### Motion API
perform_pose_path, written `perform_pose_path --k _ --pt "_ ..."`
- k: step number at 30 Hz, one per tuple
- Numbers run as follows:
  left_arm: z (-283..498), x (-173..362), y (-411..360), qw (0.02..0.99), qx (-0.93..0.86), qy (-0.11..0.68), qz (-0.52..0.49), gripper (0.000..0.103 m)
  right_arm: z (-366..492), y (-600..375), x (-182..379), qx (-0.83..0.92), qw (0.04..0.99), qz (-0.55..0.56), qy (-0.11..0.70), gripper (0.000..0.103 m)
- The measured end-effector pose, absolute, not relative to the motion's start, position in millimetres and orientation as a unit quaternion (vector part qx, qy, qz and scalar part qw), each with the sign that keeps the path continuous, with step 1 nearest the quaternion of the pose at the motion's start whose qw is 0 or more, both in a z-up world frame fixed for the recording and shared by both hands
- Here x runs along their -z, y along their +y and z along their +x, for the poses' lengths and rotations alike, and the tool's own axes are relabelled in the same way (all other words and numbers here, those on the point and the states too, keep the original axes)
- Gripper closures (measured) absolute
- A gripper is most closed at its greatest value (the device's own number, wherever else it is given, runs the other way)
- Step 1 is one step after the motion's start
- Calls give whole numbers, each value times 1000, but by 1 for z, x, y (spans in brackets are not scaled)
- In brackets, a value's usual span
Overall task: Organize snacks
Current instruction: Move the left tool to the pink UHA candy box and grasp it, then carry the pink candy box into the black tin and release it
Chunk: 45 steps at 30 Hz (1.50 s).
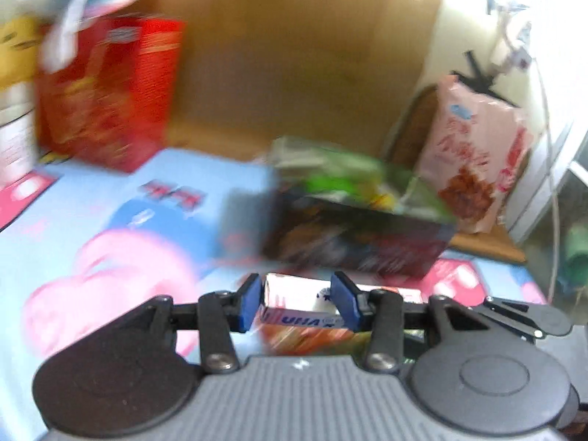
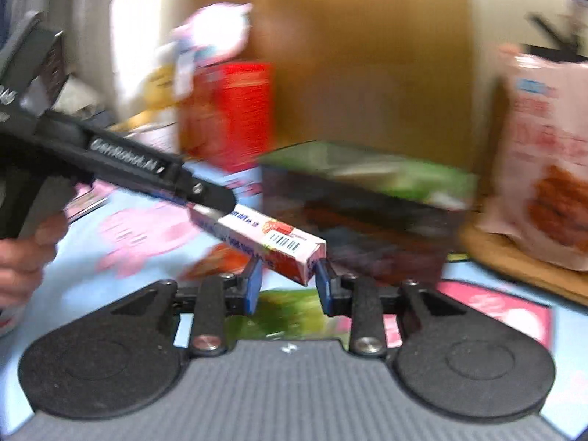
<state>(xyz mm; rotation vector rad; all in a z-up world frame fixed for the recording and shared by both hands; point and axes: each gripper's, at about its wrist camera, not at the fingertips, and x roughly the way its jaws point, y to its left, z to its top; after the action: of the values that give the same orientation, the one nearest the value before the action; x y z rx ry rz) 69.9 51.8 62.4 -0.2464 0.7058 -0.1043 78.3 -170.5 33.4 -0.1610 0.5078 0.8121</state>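
My left gripper (image 1: 298,303) is shut on a long white candy box (image 1: 294,305) with blue lettering and strawberry art. In the right wrist view the left gripper (image 2: 205,198) reaches in from the left and holds that candy box (image 2: 272,242) by one end, above the table. The box's other end lies between the blue pads of my right gripper (image 2: 288,284), which stands open around it. Behind are a dark snack box (image 1: 352,239), a green pack (image 1: 330,172), a red box (image 1: 106,92) and a pink chip bag (image 1: 474,158).
A brown cardboard box wall (image 1: 294,55) stands at the back. The table has a light blue cloth with pink cartoon prints (image 1: 92,239). A wooden board (image 2: 514,257) lies under the pink bag (image 2: 544,154). A green packet (image 2: 290,312) lies under my right gripper.
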Motion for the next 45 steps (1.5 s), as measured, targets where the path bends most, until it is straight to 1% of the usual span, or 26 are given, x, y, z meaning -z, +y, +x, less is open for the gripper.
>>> perform_pose_path --k 5,7,9,10,12,14,19,20,22,24,25,26,30,34,37,41,45 --pt "26 -39 82 916 -4 378 -136 60 49 -133 -12 -453 838 -143 270 69" --pt "17 -34 89 916 -8 375 -144 57 43 -128 -11 -458 838 -158 253 64" --pt "14 -36 89 917 -15 376 -134 49 41 -127 -11 -466 835 -155 249 56" --pt "14 -38 88 918 -19 376 -126 46 43 -127 -10 -467 834 -155 250 55" --pt "12 -41 88 922 -28 368 -117 34 45 -128 -10 -465 835 -149 252 55" --pt "10 -44 92 923 -31 364 -119 32 47 -132 -10 -462 839 -134 255 55" --pt "10 -37 92 914 -14 384 -129 32 47 -130 -13 -457 842 -116 260 54" --pt "11 -35 91 911 -8 390 -132 35 48 -129 -12 -457 842 -115 263 54" --pt "13 -30 90 909 6 393 -142 34 51 -126 -11 -457 840 -110 271 55" --pt "13 -29 89 908 18 390 -151 43 54 -123 -10 -459 837 -106 278 56" --pt "13 -30 88 908 18 390 -150 43 53 -122 -10 -454 840 -110 275 57" --pt "12 -31 87 909 18 390 -148 43 51 -122 -10 -449 843 -115 272 63" --pt "9 -37 88 909 18 386 -154 44 41 -123 -13 -443 851 -134 247 64" --pt "15 -68 79 930 36 342 -126 44 43 -138 -34 -425 876 -108 202 64" --pt "41 -94 61 944 52 312 -93 44 57 -150 -52 -391 899 -99 168 64" --pt "92 -115 33 959 71 268 -57 43 95 -165 -69 -337 927 -83 144 64" --pt "154 -116 7 956 82 275 -56 43 134 -181 -66 -286 945 -53 149 63"
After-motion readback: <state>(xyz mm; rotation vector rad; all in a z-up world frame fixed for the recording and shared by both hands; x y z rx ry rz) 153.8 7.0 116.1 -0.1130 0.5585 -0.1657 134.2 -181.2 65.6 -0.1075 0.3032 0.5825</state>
